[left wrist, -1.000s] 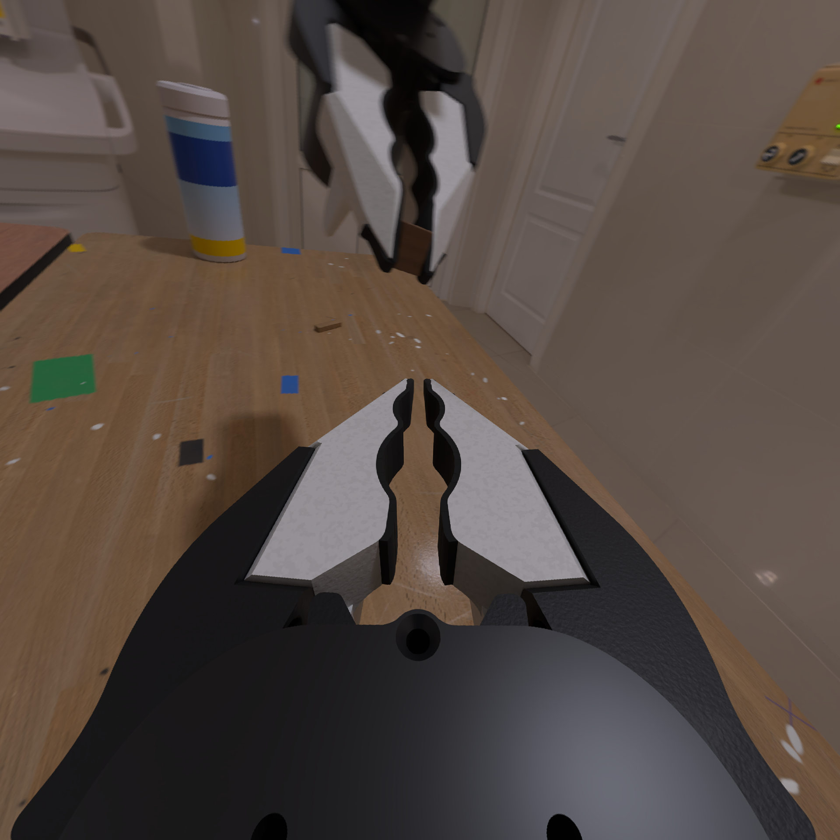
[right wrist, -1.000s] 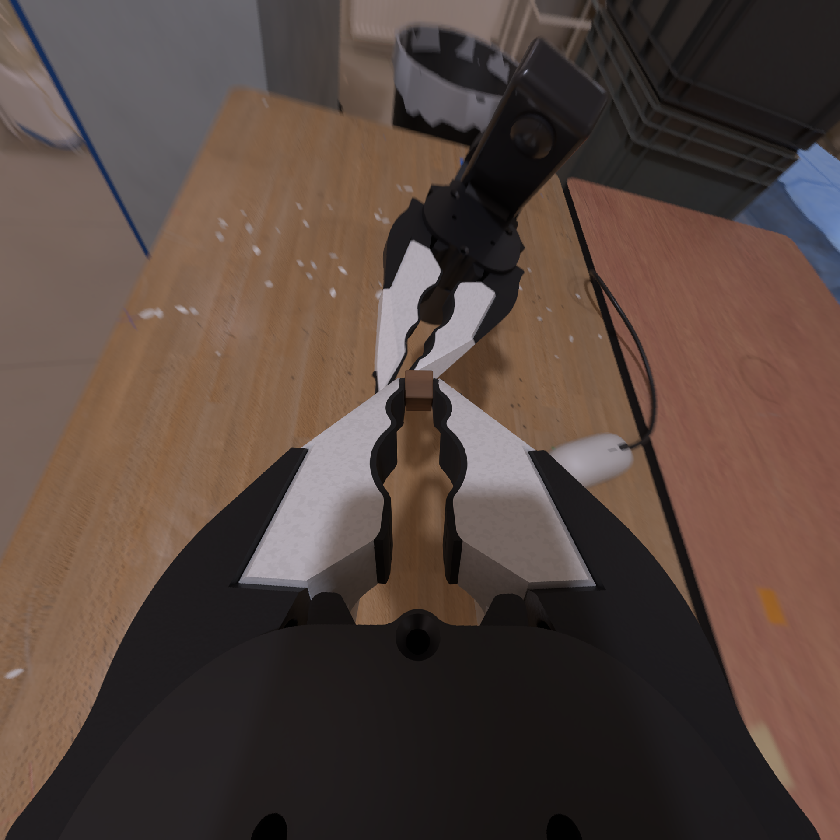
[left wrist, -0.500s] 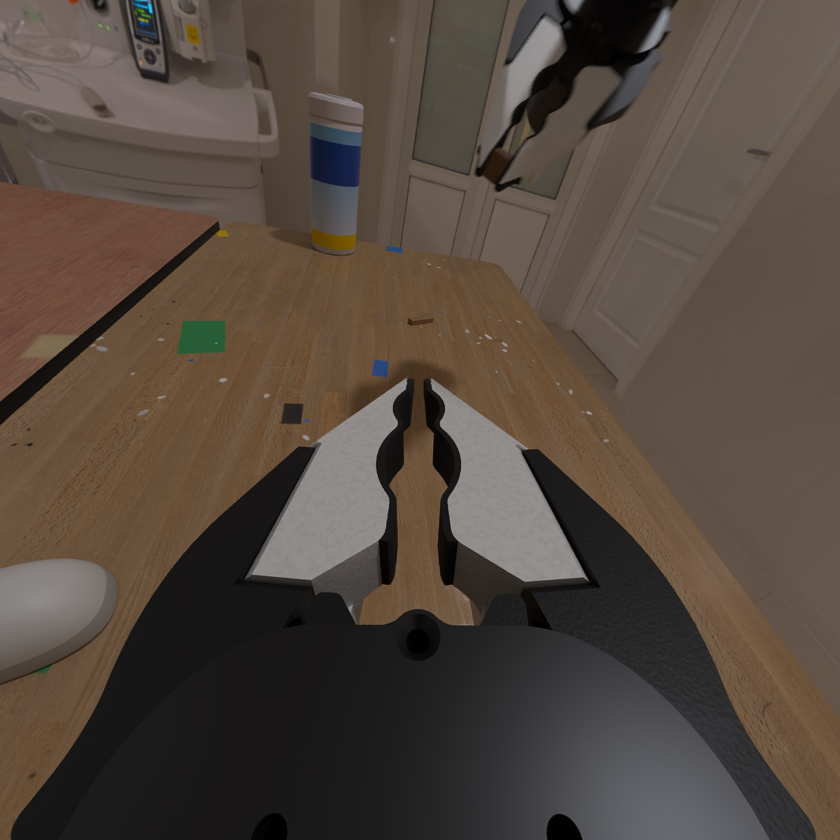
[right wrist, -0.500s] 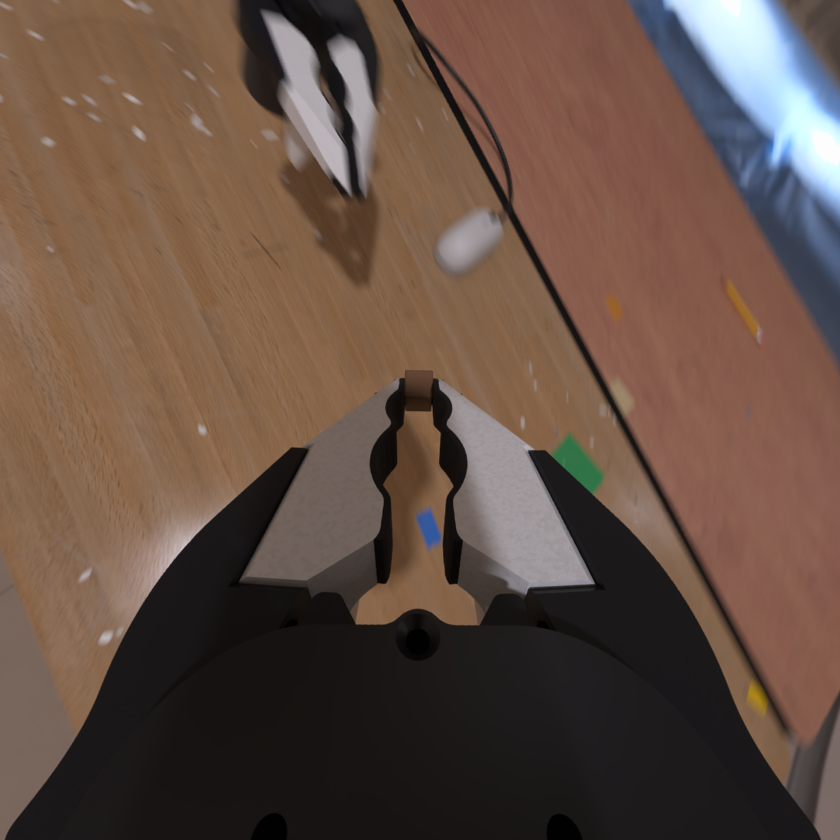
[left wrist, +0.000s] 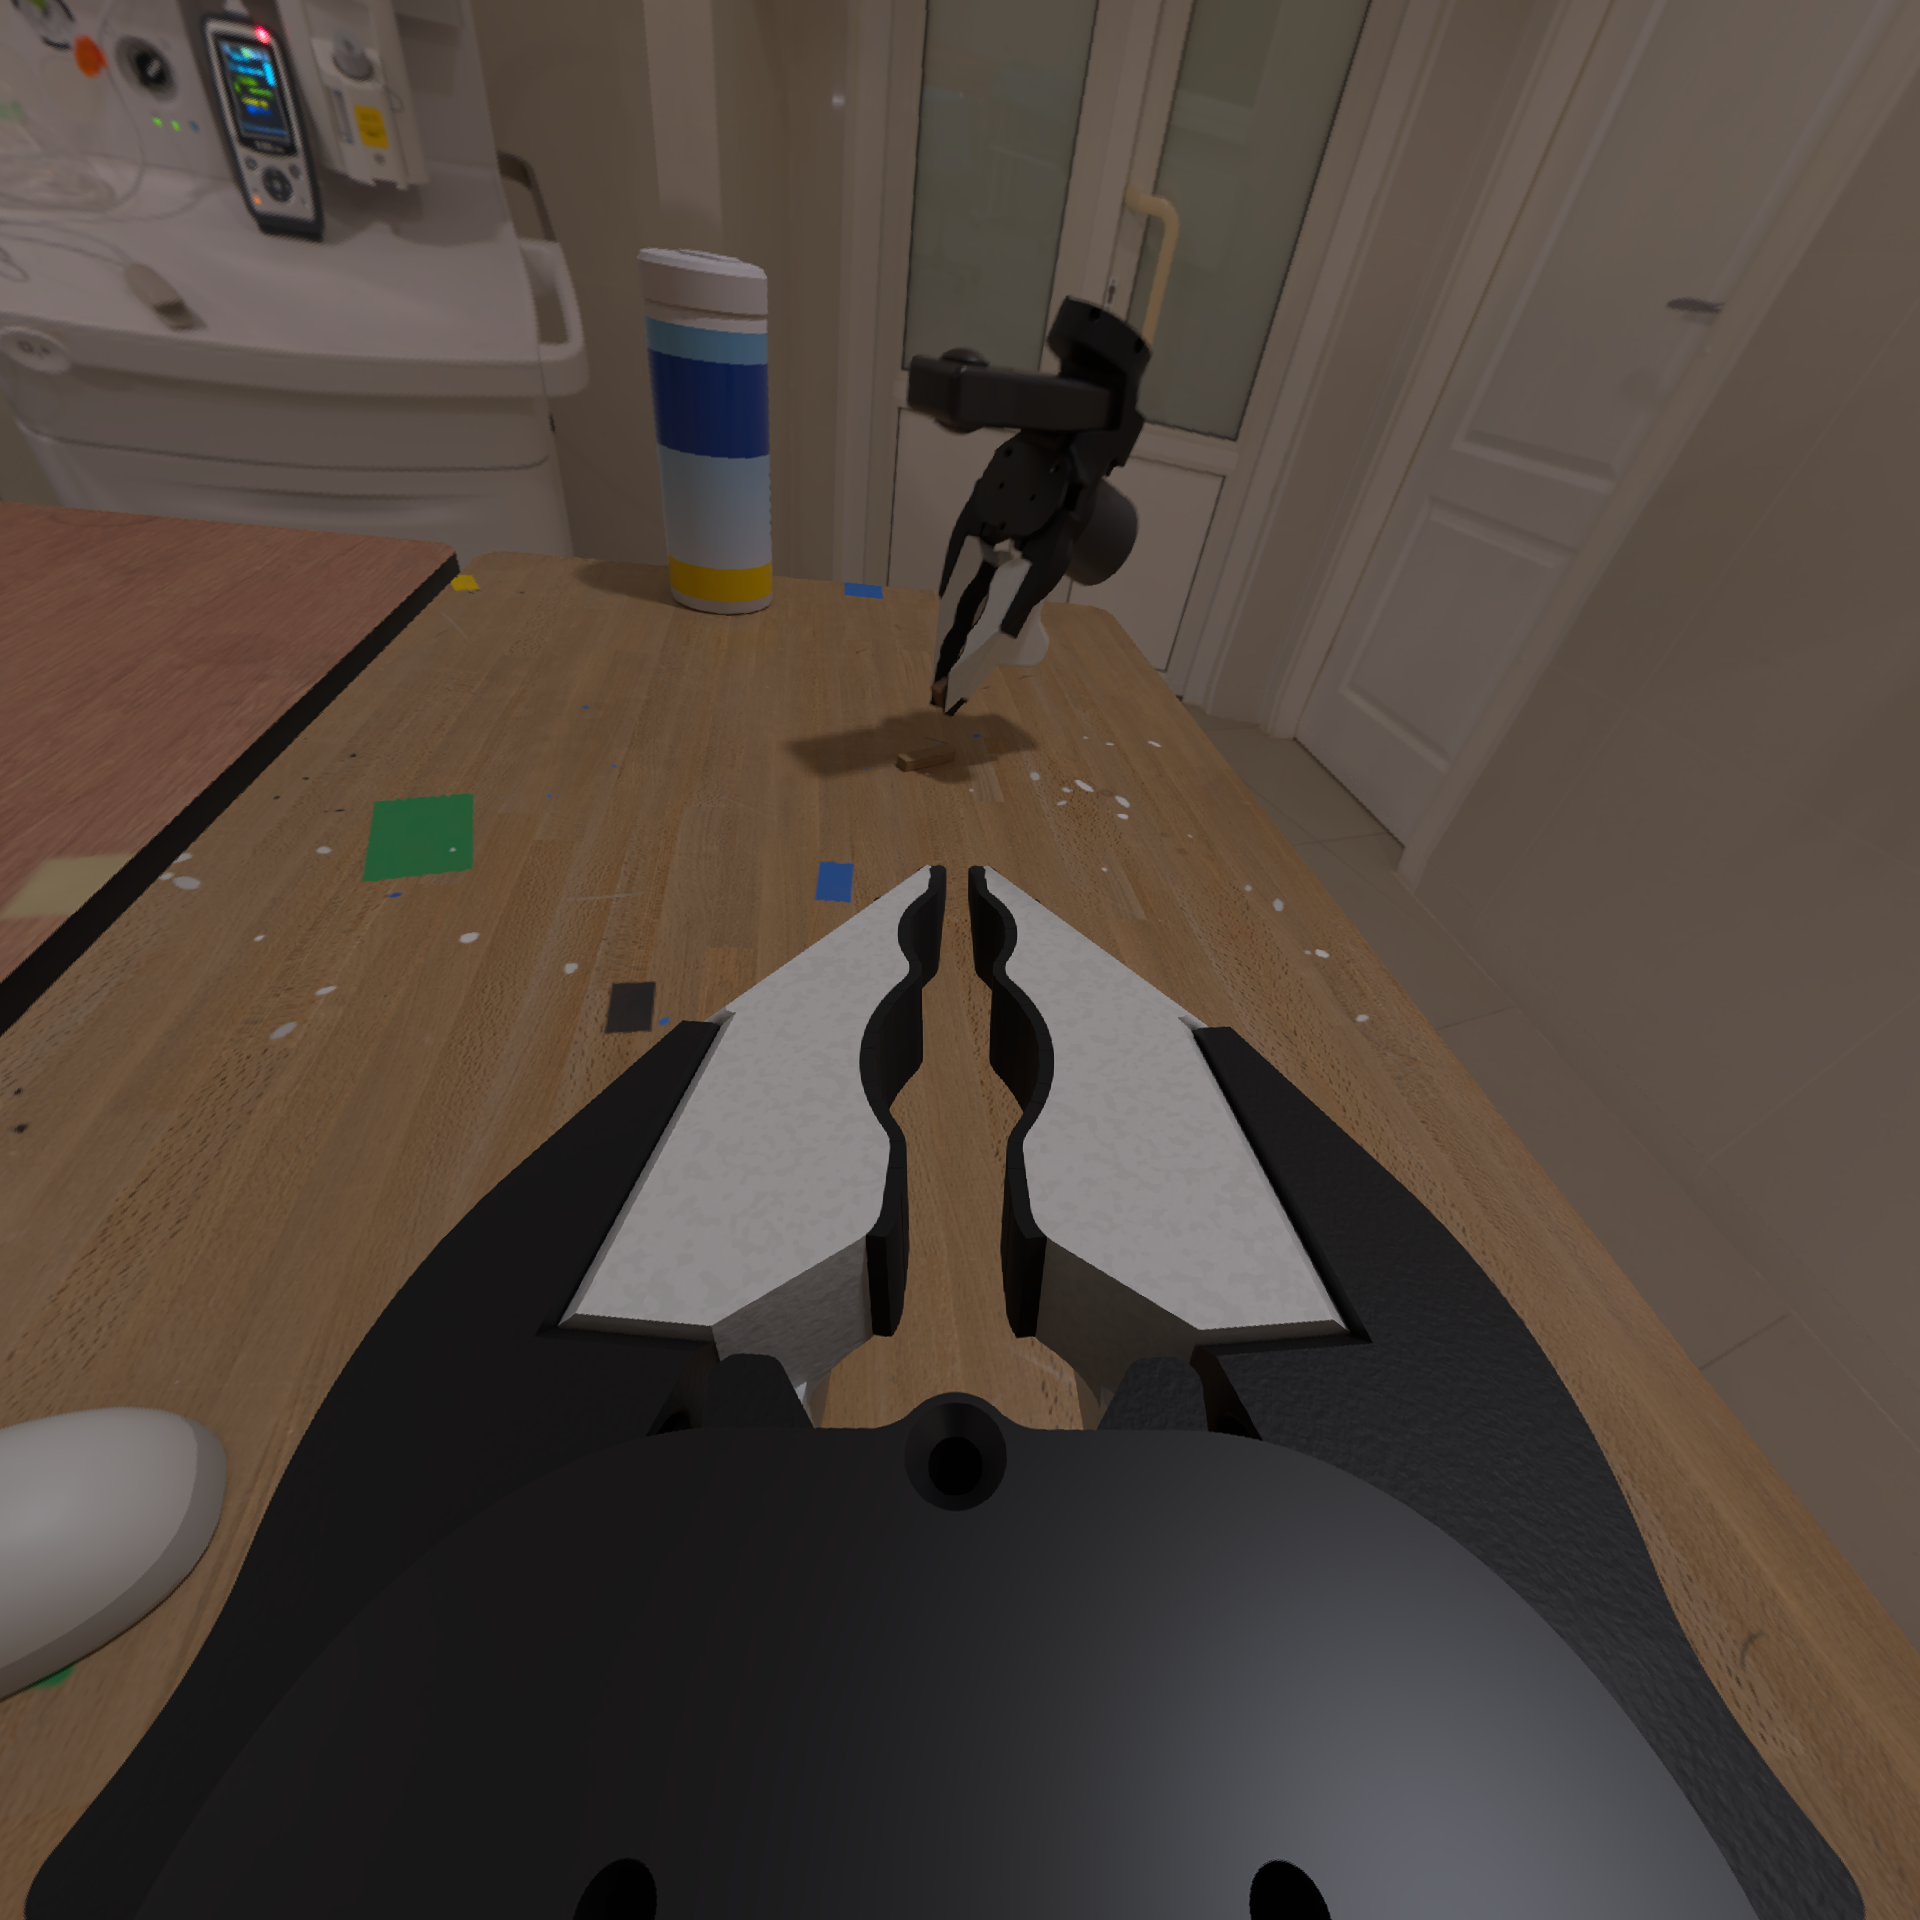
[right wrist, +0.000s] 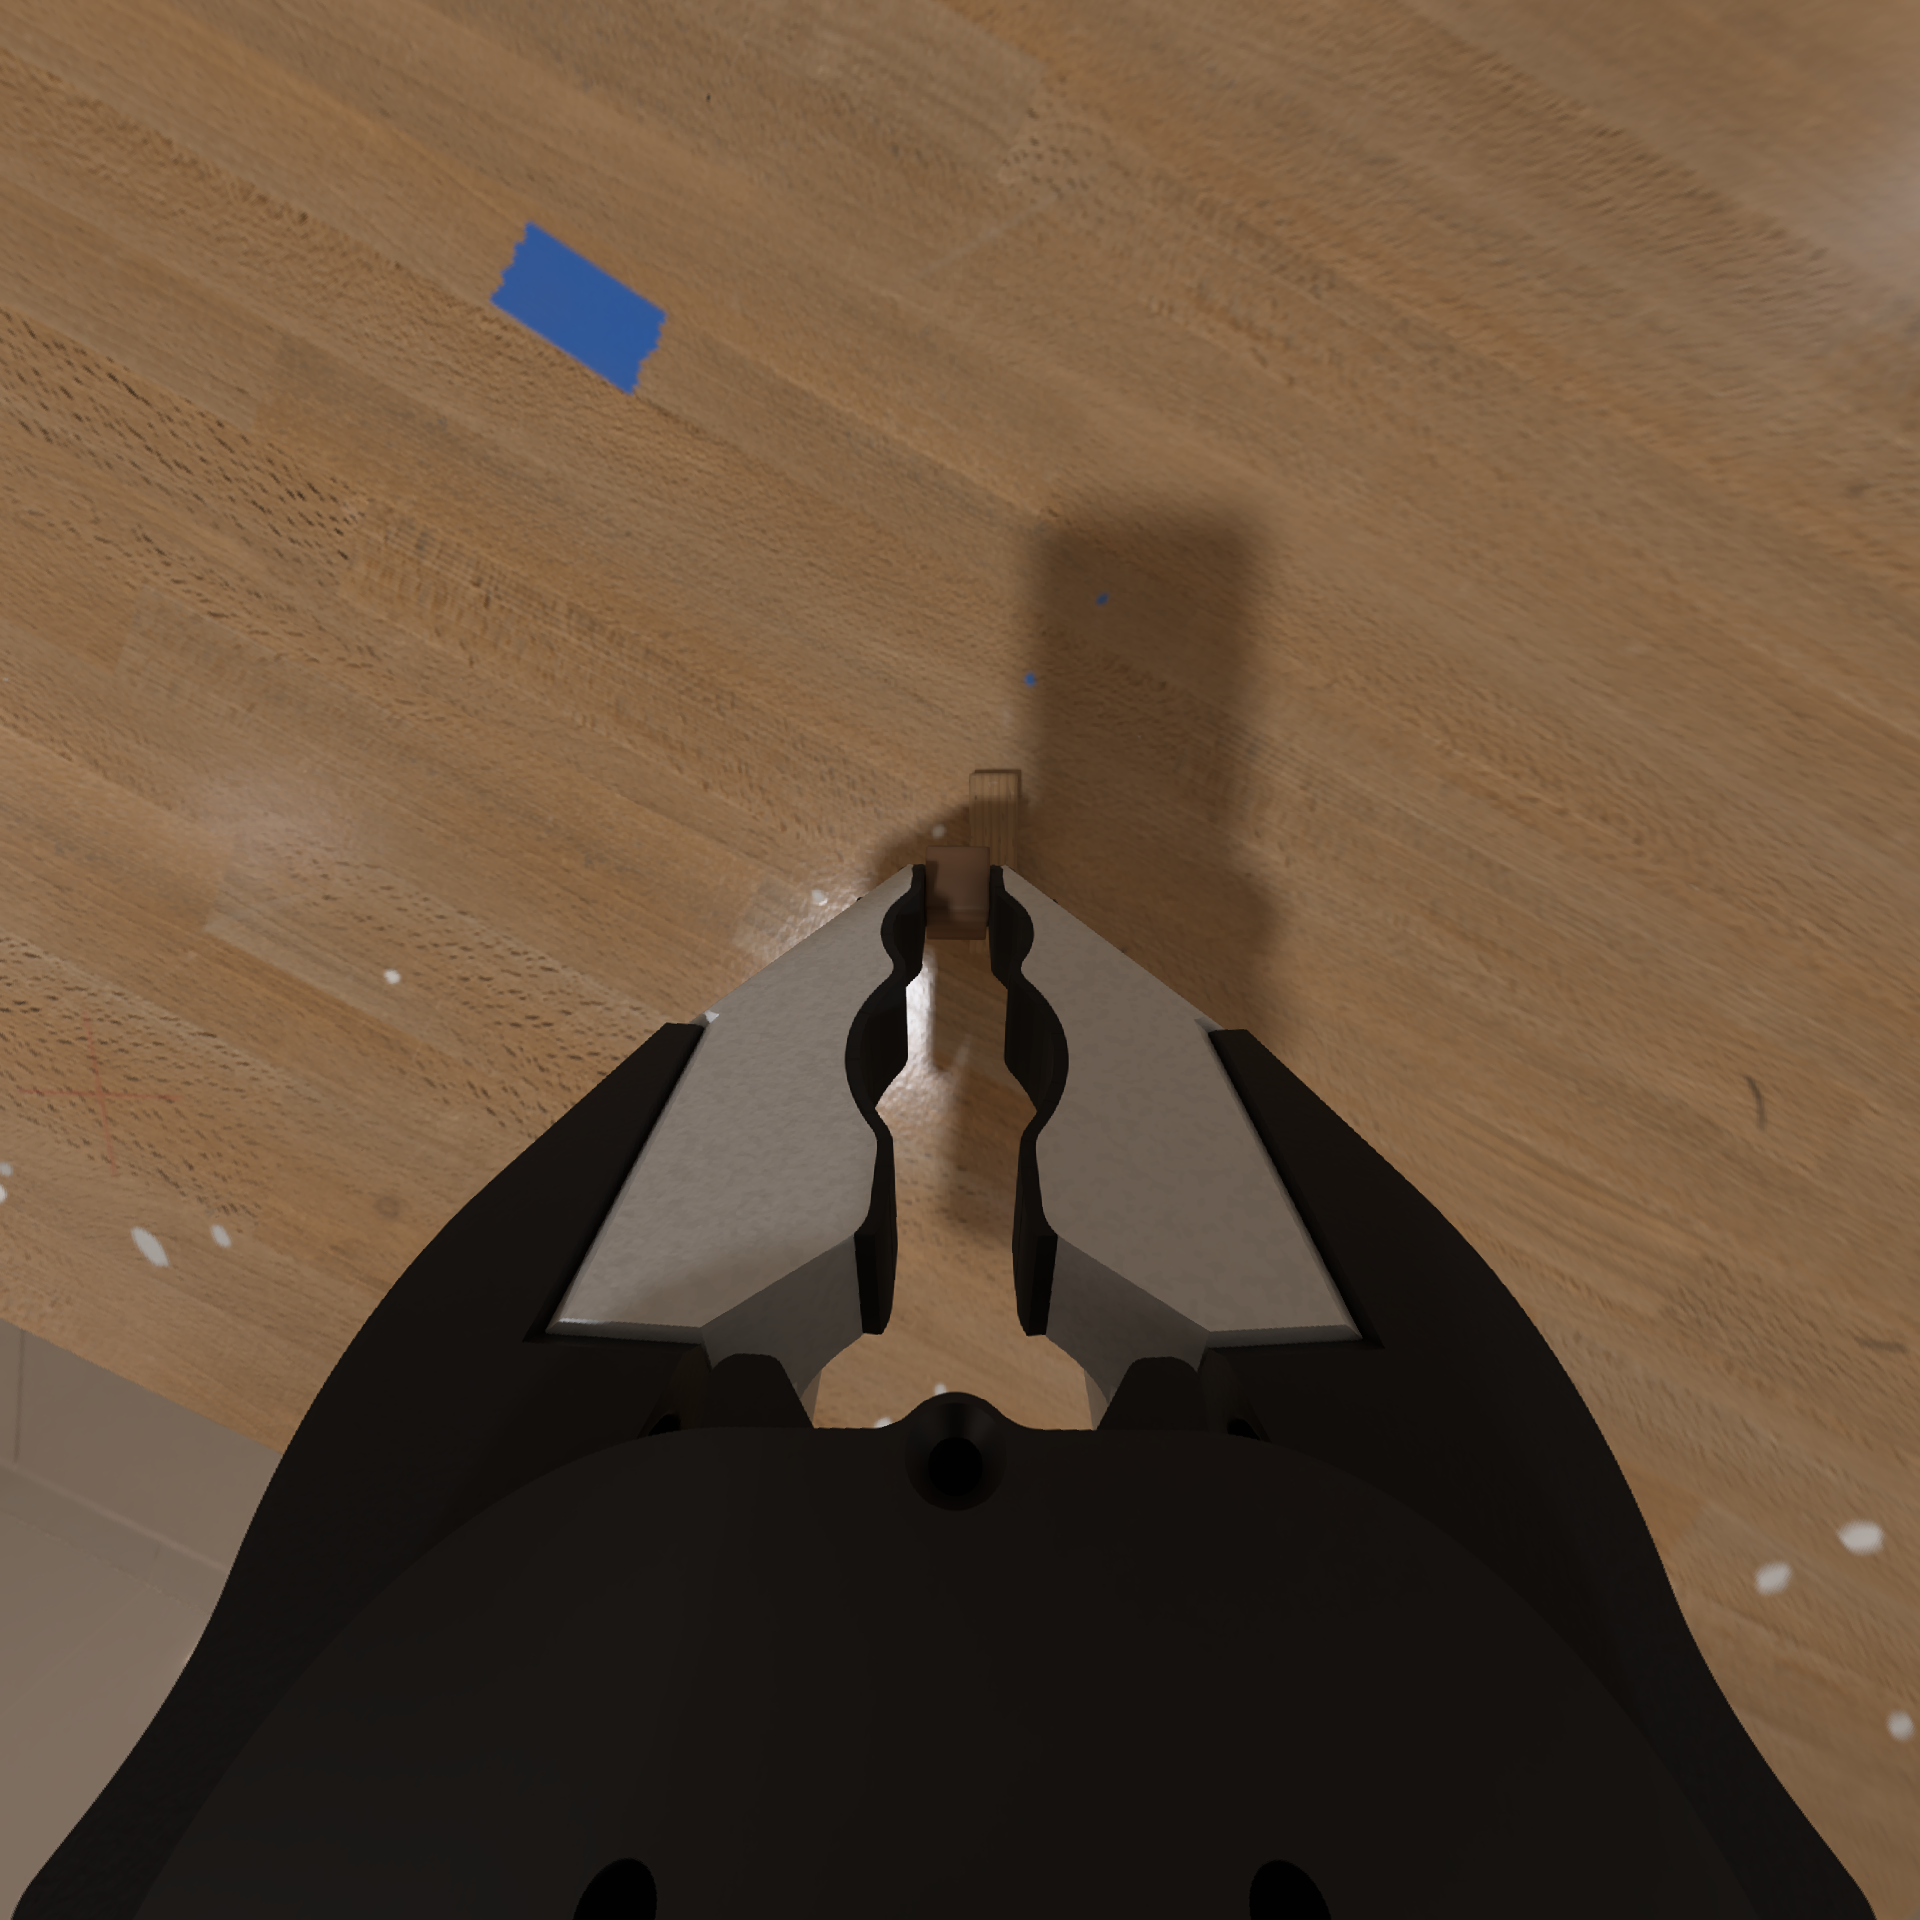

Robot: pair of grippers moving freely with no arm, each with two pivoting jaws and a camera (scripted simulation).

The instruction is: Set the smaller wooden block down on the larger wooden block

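My right gripper (right wrist: 957,883) is shut on the smaller wooden block (right wrist: 957,896), a small brown cube held at the fingertips. It points down at the wooden table (right wrist: 1455,520), just above it. The larger wooden block (right wrist: 995,808), a flat pale piece, lies on the table right beyond the held cube. In the left wrist view the right gripper (left wrist: 948,704) hangs just above the larger block (left wrist: 923,761) at the far right of the table. My left gripper (left wrist: 957,883) is shut and empty, low over the near part of the table.
A tall blue, white and yellow striped canister (left wrist: 710,436) stands at the table's far edge. A white mouse (left wrist: 94,1527) lies near left. Green (left wrist: 419,836), blue (left wrist: 834,881) and black (left wrist: 631,1006) tape patches mark the table. A reddish desk (left wrist: 156,644) adjoins on the left.
The right gripper has come down with the small block from high in the air to just above the larger block. The left gripper has drawn back a little and stays shut.
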